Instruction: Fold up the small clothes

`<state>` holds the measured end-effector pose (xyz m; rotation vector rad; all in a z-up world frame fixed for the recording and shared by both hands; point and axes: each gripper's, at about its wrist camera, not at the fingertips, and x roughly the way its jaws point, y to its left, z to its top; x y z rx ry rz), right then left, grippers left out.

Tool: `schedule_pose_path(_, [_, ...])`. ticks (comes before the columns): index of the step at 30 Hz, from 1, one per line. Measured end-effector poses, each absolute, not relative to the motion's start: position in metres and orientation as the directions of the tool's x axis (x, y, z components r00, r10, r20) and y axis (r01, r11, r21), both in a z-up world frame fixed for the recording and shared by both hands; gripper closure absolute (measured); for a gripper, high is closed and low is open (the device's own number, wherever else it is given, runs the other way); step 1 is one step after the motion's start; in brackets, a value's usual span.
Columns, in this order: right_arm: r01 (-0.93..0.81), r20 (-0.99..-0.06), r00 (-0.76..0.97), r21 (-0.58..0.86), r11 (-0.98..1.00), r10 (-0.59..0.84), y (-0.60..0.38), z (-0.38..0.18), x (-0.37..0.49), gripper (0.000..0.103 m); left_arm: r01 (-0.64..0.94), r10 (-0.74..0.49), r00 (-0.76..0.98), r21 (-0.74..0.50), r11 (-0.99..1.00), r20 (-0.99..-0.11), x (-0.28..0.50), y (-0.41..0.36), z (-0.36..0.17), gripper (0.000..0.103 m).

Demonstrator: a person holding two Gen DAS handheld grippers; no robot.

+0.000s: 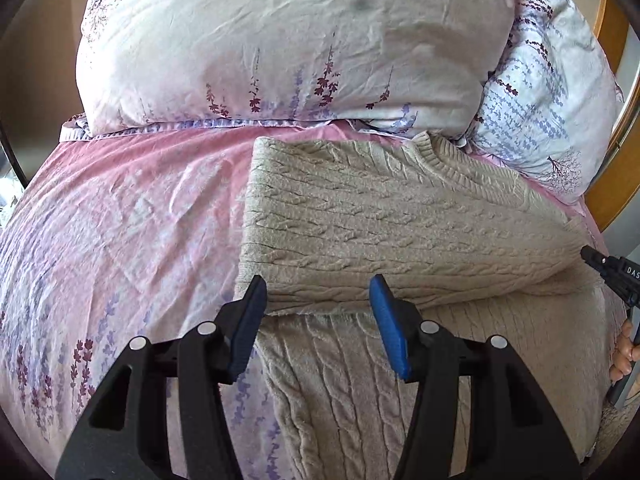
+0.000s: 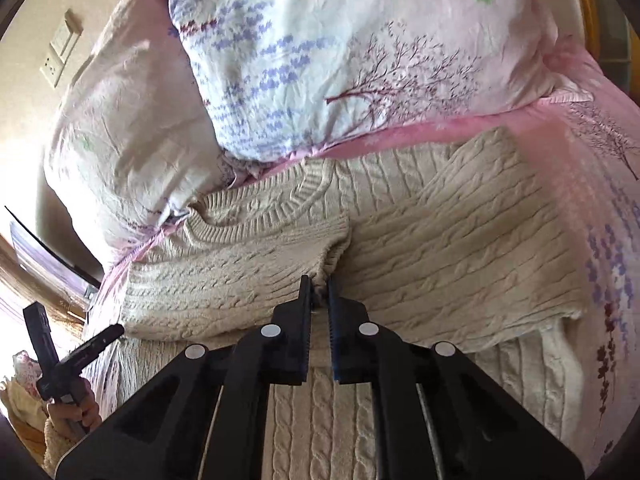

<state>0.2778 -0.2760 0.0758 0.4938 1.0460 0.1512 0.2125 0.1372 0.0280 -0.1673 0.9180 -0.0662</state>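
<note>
Folding the sweater [image 1: 400, 220] on the pink bedsheet [image 1: 140, 200] below the pillows [image 1: 280, 40], you have your right gripper [image 2: 319, 292] clamped on a bunched bit of knit at the sleeve end. Your left gripper [image 1: 318, 292] hovers wide open and empty over the near folded edge. Lay the sleeve flat across the body, keep the knit taut, and press the left edge down before letting go.

Setting: home bedroom. Made bed with pink floral sheet [image 1: 132, 200] under both tongs. Two plump pillows [image 1: 288, 40] in matching lavender-print cases just beyond them. Wooden headboard [image 1: 608, 184] at far right. Wall switch and socket [image 2: 60, 52] on cream wall, upper left.
</note>
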Motion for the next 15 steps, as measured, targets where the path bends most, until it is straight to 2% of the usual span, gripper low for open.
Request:
schedule_pose_path(4, [0.168,-0.859,0.423,0.388,0.906,0.289,-0.276,0.053,0.287,0.094,0.007,-0.134,0.605,-0.163,0.987,-0.785,0.211,0.127,0.023,0.049])
schedule_pose_path(6, [0.160,-0.861,0.423,0.379,0.912,0.283,-0.275,0.053,0.284,0.093,0.015,-0.139,0.605,-0.164,0.986,-0.784,0.207,0.125,0.023,0.048])
schedule_pose_path(9, [0.157,-0.853,0.420,0.406,0.900,0.311,-0.283,0.072,0.271,0.079,0.038,-0.209,0.604,-0.234,0.972,-0.769,0.191,0.131,0.029,0.048])
schedule_pose_path(11, [0.149,-0.827,0.456,0.434,0.888,0.328,-0.297,0.087,0.250,0.056,0.052,-0.237,0.616,-0.262,0.964,-0.751,0.175,0.138,0.033,0.047])
schedule_pose_path(12, [0.152,-0.821,0.473,0.433,0.889,0.319,-0.306,0.094,0.237,0.052,0.062,-0.251,0.624,-0.274,0.960,-0.740,0.165,0.143,0.035,0.047])
schedule_pose_path(15, [0.194,-0.820,0.497,0.423,0.885,0.283,-0.336,0.103,0.196,0.050,0.081,-0.301,0.624,-0.324,0.943,-0.721,0.135,0.157,0.035,0.046])
